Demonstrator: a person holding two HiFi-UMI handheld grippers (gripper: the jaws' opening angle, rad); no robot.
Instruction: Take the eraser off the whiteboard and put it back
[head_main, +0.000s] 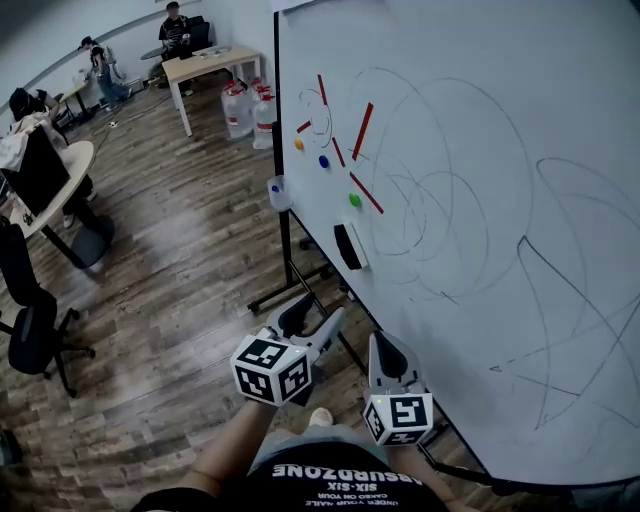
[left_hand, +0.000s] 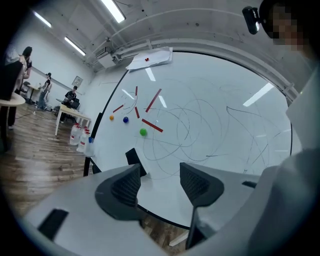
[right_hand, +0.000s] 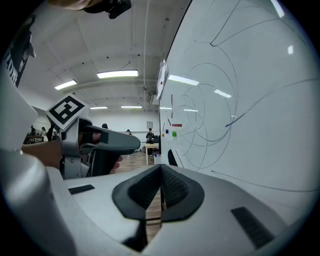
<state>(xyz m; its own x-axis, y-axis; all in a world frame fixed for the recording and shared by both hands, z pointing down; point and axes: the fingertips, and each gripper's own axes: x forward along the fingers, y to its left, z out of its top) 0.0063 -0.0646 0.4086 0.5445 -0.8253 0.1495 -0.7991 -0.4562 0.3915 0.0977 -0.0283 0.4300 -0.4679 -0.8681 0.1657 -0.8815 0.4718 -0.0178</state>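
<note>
The black-and-white eraser (head_main: 350, 246) sticks to the whiteboard (head_main: 470, 170) below a green magnet. It also shows as a dark block (left_hand: 135, 160) in the left gripper view and as a dark sliver (right_hand: 171, 157) in the right gripper view. My left gripper (head_main: 312, 325) is low in the head view, short of the eraser, open with nothing between its pads (left_hand: 161, 186). My right gripper (head_main: 388, 352) hangs beside it near the board, jaws shut and empty (right_hand: 160, 186).
The board carries scribbled lines, red strip magnets (head_main: 362, 130) and orange, blue and green round magnets (head_main: 354, 200). Its black stand (head_main: 290, 290) rests on the wood floor. Water jugs (head_main: 248, 110), tables, chairs and seated people are far left.
</note>
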